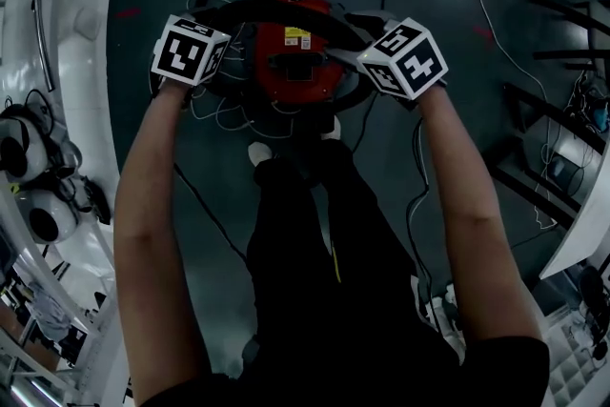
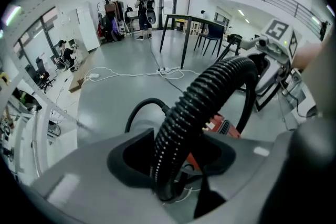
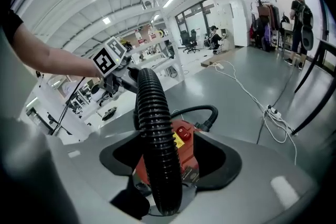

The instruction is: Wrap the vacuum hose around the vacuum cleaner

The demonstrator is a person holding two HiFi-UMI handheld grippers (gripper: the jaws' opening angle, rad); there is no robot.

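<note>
A red vacuum cleaner (image 1: pixel 291 62) stands on the dark floor just ahead of my feet. Its black ribbed hose (image 1: pixel 272 10) arcs over the top of it from one gripper to the other, and a further loop rises behind. My left gripper (image 1: pixel 191 52) is at the vacuum's left side and is shut on the hose (image 2: pixel 205 97), which runs up out of its jaws (image 2: pixel 170 165). My right gripper (image 1: pixel 405 60) is at the vacuum's right side. Its jaws (image 3: pixel 168 176) stand wide, and the hose (image 3: pixel 155 128) lies loose between them with a gap on each side. The red body (image 3: pixel 184 136) shows below.
Thin cables (image 1: pixel 419 195) trail over the floor around the vacuum and past my legs (image 1: pixel 295 186). White desks with gear (image 1: pixel 48 167) line the left, and dark frames (image 1: pixel 553 110) stand at the right. A black table (image 2: pixel 184 34) and a standing person (image 2: pixel 143 5) are farther off.
</note>
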